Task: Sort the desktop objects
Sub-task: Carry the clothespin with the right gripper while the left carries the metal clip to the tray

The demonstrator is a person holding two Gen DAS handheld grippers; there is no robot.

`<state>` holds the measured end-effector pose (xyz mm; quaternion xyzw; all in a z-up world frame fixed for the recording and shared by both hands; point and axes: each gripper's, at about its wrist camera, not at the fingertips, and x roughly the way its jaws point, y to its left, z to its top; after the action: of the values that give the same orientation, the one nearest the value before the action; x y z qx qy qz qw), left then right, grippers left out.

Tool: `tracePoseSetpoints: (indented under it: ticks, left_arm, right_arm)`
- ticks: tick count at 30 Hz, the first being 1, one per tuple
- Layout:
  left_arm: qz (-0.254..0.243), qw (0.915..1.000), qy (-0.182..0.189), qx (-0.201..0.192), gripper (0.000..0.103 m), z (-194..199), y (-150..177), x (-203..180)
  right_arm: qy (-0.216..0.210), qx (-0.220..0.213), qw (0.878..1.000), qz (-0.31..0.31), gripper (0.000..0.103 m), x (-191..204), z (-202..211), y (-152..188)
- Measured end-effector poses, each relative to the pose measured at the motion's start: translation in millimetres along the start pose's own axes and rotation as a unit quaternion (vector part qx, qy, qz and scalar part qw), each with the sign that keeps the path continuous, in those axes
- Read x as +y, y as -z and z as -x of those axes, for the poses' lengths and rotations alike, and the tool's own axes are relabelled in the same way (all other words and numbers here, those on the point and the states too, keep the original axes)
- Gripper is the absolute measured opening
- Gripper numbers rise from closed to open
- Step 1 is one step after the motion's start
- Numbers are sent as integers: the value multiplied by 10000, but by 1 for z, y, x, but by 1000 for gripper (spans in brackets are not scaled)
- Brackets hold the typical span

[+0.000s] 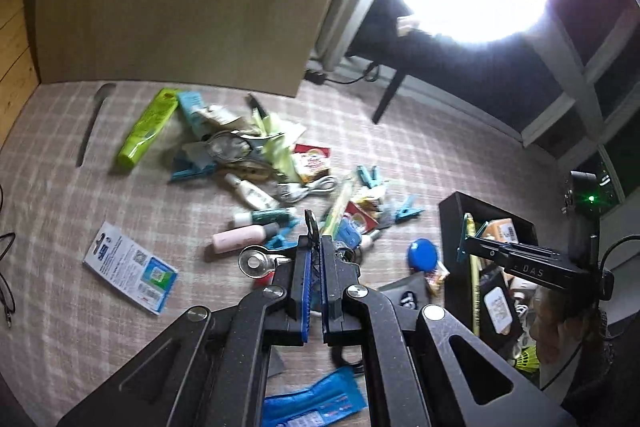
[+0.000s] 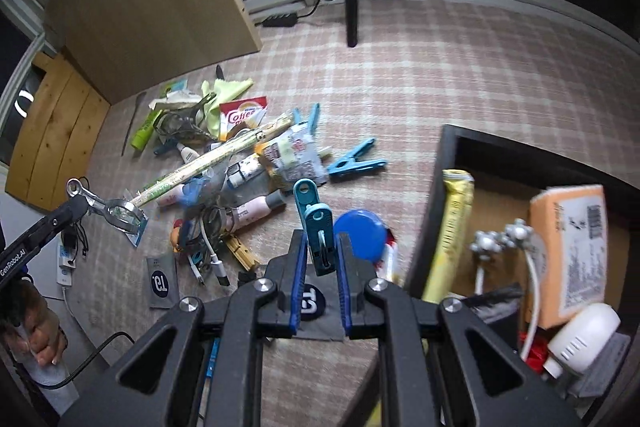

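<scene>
Two grippers, each carrying one small item above the cluttered plaid floor.

The left gripper (image 1: 314,247) is pinched almost fully closed on a metal nail clipper (image 2: 116,209): light, stiff and slick, probably safest held across its flat middle. The right gripper (image 2: 322,255) is closed on a teal clothespin (image 2: 314,223); light springy plastic, gripped across its body, just left of the black box (image 2: 452,163).

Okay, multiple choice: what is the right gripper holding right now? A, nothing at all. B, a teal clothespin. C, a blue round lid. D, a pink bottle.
B: in the right wrist view, the right gripper has its blue pads closed on a teal clothespin that sticks up between them.
</scene>
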<state>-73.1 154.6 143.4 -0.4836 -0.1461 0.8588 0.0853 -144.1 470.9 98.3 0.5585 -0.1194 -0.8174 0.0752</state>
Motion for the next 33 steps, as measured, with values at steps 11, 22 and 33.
tracePoseSetpoints:
  ticks: [11, 22, 33]
  left_arm:
    - [-480, 9975, 511, -102, 3, 17, 1, -65]
    - [-1026, 9884, 1107, 173, 3, 2, 21, -142]
    - [-1545, 9737, 1547, 648, 3, -29, 52, -225]
  right_arm:
    - [83, -323, 9990, -311, 14, -44, 54, 18]
    - [415, -496, 9956, -673, 14, -99, 98, 46]
    - [831, -560, 9886, -1127, 14, -161, 132, 82]
